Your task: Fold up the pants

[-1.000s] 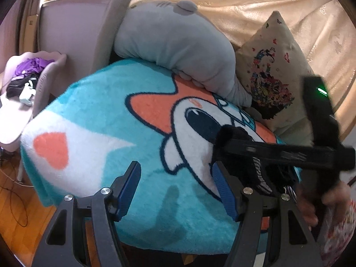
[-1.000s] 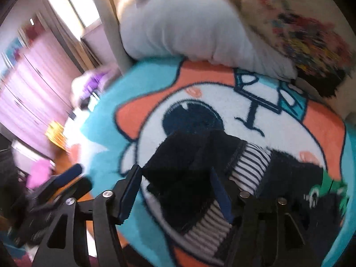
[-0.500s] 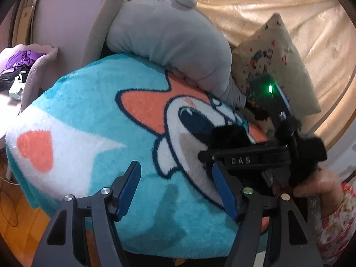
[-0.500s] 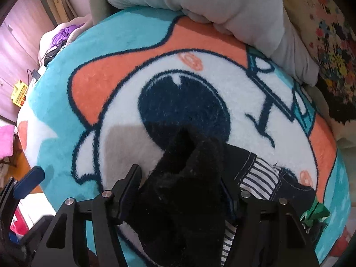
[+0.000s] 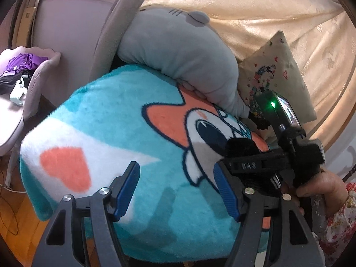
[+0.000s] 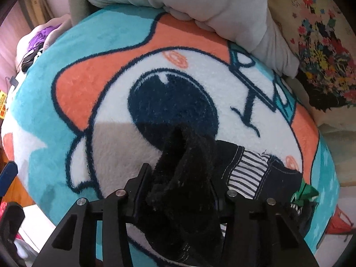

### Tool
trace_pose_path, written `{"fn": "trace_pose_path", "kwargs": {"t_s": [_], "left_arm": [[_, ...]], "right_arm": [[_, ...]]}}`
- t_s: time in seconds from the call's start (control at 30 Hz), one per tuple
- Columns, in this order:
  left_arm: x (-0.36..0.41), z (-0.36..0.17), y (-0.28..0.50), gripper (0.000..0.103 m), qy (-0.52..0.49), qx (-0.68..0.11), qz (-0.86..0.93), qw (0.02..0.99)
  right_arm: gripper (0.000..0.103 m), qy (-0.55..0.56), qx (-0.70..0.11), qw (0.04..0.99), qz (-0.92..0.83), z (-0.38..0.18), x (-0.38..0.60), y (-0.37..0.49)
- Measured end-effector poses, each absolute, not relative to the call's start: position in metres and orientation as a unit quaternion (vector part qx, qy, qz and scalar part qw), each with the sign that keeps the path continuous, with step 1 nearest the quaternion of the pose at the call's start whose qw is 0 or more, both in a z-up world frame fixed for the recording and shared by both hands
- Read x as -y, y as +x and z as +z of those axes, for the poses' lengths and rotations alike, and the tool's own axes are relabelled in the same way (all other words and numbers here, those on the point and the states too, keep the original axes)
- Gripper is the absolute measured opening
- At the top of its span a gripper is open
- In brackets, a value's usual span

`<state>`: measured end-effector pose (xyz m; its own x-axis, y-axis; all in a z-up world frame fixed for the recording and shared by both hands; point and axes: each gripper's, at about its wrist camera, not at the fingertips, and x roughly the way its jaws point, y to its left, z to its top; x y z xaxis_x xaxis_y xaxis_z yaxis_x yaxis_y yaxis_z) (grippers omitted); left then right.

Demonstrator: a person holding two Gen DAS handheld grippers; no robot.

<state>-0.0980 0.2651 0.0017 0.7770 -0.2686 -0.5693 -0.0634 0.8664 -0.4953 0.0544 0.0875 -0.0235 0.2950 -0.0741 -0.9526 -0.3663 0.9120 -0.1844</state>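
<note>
The pants are dark with a fuzzy black lining and a black-and-white striped panel. They lie bunched on a teal, orange and white cartoon blanket. My right gripper is shut on a fuzzy black fold of the pants and holds it raised off the blanket. In the left wrist view the right gripper shows at the right with the black fabric in it. My left gripper is open and empty above the blanket, left of the pants.
A long grey plush pillow and a floral cushion lie at the back against a beige curtain. A pink chair with purple and black clothes stands to the left. Wooden floor lies below the blanket's edge.
My right gripper has closed on the fuzzy black fold of the pants; its jaws were apart around it before. The left gripper has stayed open and shifted slightly.
</note>
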Motion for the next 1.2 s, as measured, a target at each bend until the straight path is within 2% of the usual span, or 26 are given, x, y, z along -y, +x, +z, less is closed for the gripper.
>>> {"fn": "trace_pose_path", "kwargs": {"t_s": [0.23,0.53,0.77,0.93,1.1,1.2], "left_arm": [[-0.254,0.015,-0.069,0.068,-0.205,-0.306,-0.082,0.926],[-0.246,-0.003,-0.035,0.068,-0.227,-0.312,-0.165,0.908],[-0.248,-0.007,-0.039,0.068,-0.246,-0.319,-0.173,0.899],[-0.249,0.002,-0.045,0.068,-0.257,-0.327,-0.154,0.896],[-0.246,0.003,-0.063,0.068,-0.277,-0.324,-0.152,0.892],[-0.224,0.004,-0.075,0.073,-0.270,-0.320,-0.162,0.894]], "right_arm": [[0.049,-0.173,-0.588,0.785,0.093,-0.026,-0.085,0.059],[0.049,-0.159,-0.632,0.751,0.107,-0.030,-0.071,0.092],[0.049,-0.164,-0.623,0.759,0.095,-0.026,-0.080,0.090],[0.035,-0.202,-0.600,0.769,0.091,-0.018,-0.092,0.067],[0.031,-0.160,-0.584,0.786,0.124,-0.009,-0.078,0.052],[0.031,-0.106,-0.578,0.793,0.161,0.003,-0.054,0.053]]}}
